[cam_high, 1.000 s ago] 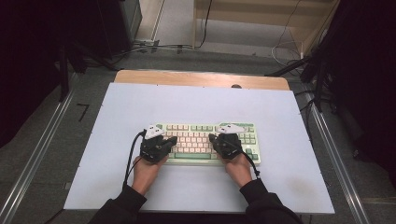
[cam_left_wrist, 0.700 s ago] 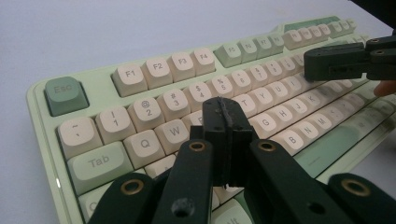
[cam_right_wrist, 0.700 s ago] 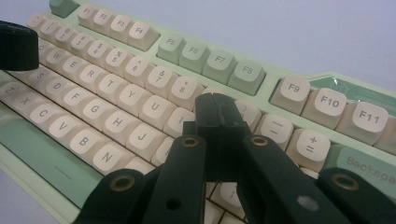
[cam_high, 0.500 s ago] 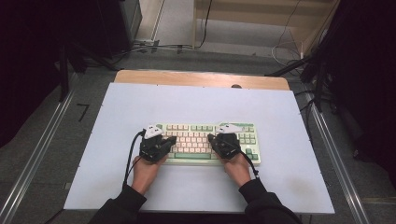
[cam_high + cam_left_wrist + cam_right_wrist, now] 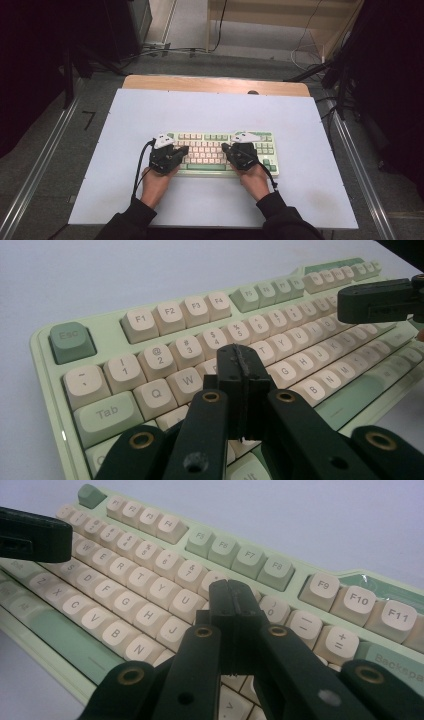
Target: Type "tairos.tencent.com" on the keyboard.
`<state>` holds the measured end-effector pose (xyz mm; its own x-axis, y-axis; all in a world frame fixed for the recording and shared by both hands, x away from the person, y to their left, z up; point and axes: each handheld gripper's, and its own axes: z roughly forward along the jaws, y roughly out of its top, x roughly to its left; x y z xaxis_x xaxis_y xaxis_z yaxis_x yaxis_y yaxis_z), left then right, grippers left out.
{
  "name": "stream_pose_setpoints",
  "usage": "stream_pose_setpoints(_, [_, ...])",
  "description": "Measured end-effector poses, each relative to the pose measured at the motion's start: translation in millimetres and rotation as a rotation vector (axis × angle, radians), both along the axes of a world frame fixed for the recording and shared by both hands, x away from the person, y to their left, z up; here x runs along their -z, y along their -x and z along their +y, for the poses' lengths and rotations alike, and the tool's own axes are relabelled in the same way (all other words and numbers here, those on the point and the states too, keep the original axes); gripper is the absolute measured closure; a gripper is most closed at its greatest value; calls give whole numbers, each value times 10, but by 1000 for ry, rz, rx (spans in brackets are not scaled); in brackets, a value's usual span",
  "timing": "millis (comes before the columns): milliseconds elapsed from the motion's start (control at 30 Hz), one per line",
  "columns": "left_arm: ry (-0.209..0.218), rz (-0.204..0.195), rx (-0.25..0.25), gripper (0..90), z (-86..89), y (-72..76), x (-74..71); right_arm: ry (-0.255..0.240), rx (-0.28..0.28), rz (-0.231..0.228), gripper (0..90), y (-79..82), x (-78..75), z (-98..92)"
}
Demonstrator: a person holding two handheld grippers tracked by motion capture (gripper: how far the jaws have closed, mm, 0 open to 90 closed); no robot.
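Pale-green plastic keyboard with cream and green keycaps (image 5: 220,152) lies flat near the front middle of the light-blue bench (image 5: 300,125), long side toward the person. Left claw (image 5: 240,365) has its jaws pressed together, empty, tip poised over the keys around E/R; right claw (image 5: 231,597) is likewise pressed together and empty, over the I/O keys. Likely rigid, moderately heavy, smooth-cased, keycaps could pop off; best gripped at the case's short end edges, not the keys.
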<state>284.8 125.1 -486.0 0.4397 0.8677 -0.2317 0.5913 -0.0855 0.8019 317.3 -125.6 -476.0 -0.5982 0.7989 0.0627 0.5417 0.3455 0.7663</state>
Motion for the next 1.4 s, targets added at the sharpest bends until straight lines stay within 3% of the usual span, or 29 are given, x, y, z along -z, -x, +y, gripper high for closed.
stream_pose_setpoints(500, [1,-2,-12,900,27,-4,-3,-13,-32,-7,874,102,-65,-18])
stream_pose_setpoints(1067, [2,-3,-13,900,31,-5,-2,16,-93,19,874,241,45,74])
stream_pose_setpoints(1400, [0,-2,-11,900,30,-6,0,22,-97,28,874,245,83,93])
